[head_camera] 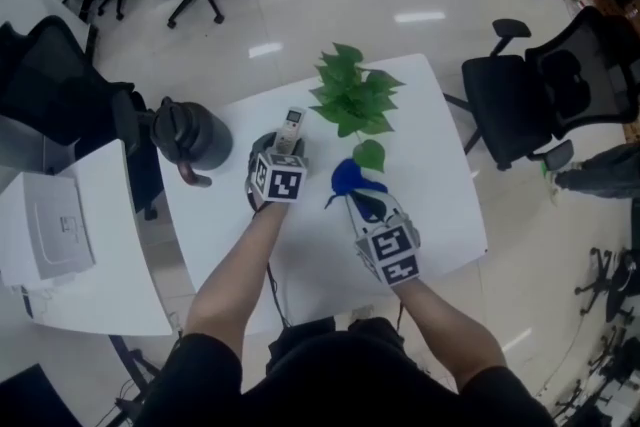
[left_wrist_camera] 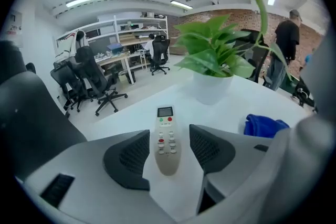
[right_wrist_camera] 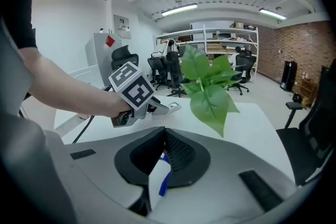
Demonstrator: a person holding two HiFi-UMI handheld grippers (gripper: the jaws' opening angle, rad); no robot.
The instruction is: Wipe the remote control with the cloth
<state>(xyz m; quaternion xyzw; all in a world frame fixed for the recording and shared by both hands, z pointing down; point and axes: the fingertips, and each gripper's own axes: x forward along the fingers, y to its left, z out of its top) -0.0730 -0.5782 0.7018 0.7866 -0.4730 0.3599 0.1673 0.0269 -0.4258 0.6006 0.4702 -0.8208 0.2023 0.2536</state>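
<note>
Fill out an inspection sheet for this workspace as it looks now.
Surface: white table, no spills seen.
Job's things: pale remote control with small screen lies flat on the table; blue cloth bunched at the right gripper.
Clutter: green leafy plant in white pot; dark rounded container at the table's left end.
Grippers: left gripper open, remote between its jaws, untouched; right gripper shut on the cloth.
Cables: dark cable trailing under the left forearm.
Surroundings: black office chairs, brick wall.
</note>
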